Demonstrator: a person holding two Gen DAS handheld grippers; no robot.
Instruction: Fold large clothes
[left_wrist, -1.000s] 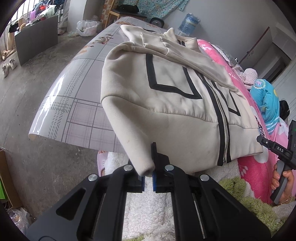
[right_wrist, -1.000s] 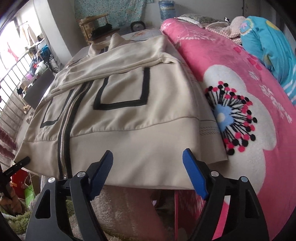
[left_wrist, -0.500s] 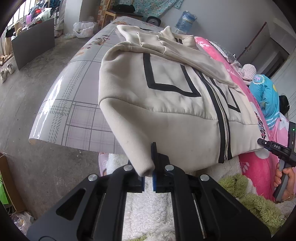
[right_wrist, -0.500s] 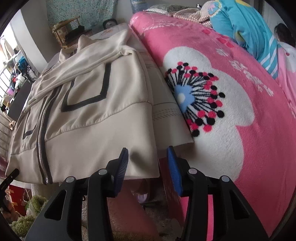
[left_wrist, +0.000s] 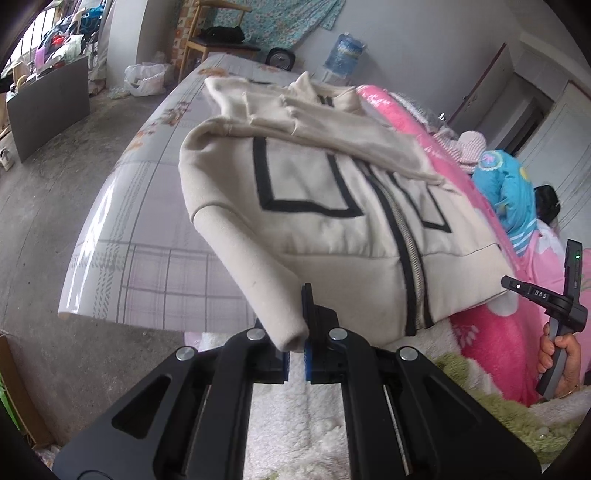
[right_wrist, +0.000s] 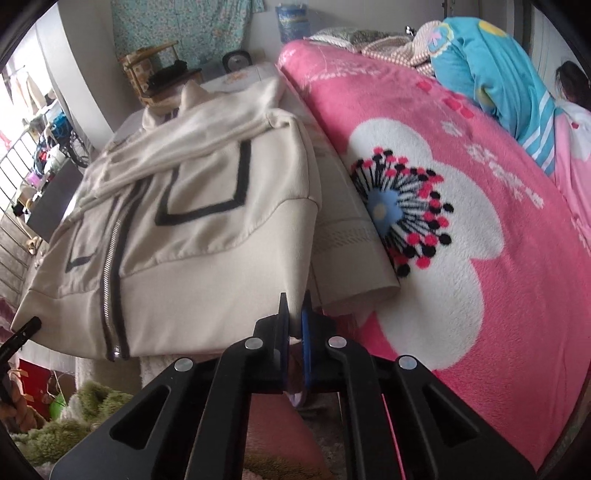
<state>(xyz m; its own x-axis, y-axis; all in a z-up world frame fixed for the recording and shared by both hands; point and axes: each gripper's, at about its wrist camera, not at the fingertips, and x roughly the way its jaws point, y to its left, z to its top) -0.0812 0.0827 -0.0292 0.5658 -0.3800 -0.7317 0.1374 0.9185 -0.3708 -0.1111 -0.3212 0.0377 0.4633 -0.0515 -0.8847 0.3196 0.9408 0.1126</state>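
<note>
Left tool (left_wrist: 295, 328): clamped on cream jacket (left_wrist: 332, 206) hem corner.
Right tool (right_wrist: 295, 317): clamped on opposite hem corner.
Surface: bed (left_wrist: 147, 258) ahead of tools; pink blanket (right_wrist: 461, 221) beside jacket.
Left view only: right hand (left_wrist: 561, 358).

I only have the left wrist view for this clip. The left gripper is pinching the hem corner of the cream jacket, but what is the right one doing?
Observer: The right gripper is shut on the jacket's other hem corner, on the side next to the pink blanket.
Operator: Is anything under that corner?
Observer: Yes, a second cream layer lies beneath it, reaching onto the blanket's white flower.
Operator: Is the zip closed right down to the hem?
Observer: As far as the right wrist view shows, the zip runs closed to the bottom edge.
</note>
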